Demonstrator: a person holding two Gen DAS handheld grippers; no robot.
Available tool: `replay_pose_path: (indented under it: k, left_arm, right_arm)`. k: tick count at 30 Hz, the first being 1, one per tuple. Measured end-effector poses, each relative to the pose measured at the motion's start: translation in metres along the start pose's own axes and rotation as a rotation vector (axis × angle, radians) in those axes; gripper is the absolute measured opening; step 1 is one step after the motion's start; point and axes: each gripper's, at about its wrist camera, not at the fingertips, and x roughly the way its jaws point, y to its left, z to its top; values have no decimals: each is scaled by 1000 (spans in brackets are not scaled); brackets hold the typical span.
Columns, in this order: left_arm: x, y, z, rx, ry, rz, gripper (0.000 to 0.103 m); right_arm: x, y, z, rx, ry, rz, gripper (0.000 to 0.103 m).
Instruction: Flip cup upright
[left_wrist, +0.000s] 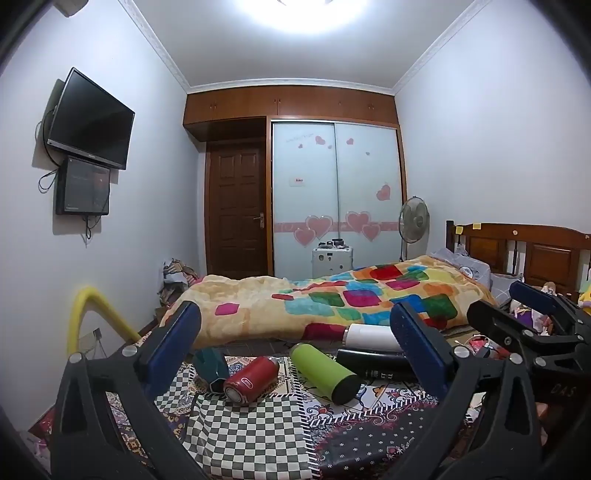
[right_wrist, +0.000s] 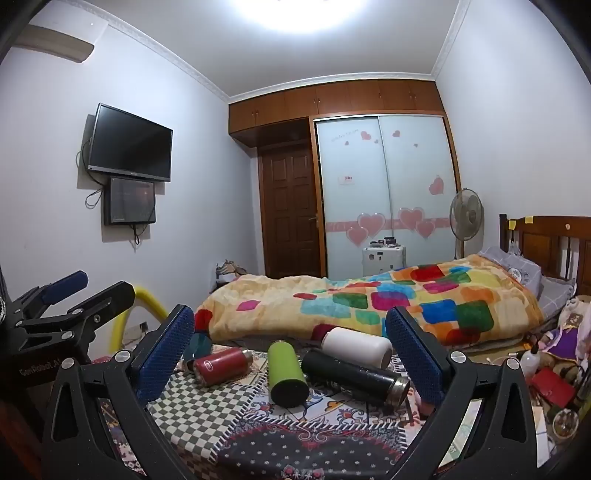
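Observation:
Several cups lie on their sides on a patterned cloth: a dark teal cup (left_wrist: 210, 367), a red one (left_wrist: 251, 380), a green one (left_wrist: 325, 373), a black one (left_wrist: 373, 363) and a white one (left_wrist: 371, 336). In the right wrist view they are the teal cup (right_wrist: 201, 345), red (right_wrist: 221, 365), green (right_wrist: 286, 373), black (right_wrist: 354, 374) and white (right_wrist: 356, 347). My left gripper (left_wrist: 295, 354) is open and empty, short of the cups. My right gripper (right_wrist: 290, 358) is open and empty, also short of them.
The cloth (left_wrist: 243, 432) covers a table. Behind it stands a bed with a colourful blanket (left_wrist: 332, 295). A yellow padded bar (left_wrist: 88, 314) is at the left. Clutter and a red box (right_wrist: 552, 386) lie at the right. Each gripper shows in the other's view.

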Motion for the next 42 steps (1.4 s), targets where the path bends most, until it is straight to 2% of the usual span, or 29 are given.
replay_pose_path:
  k: [8, 16, 42]
  left_arm:
    - [0, -8, 1, 12, -2, -13, 103]
    - [0, 5, 5, -9, -2, -15, 103]
    - [-2, 2, 3, -1, -19, -14, 103]
  right_arm:
    - [0, 1, 0, -11, 3, -7, 103]
    - [1, 1, -1, -11, 1, -5, 103]
    - [0, -3, 3, -7, -3, -6, 103]
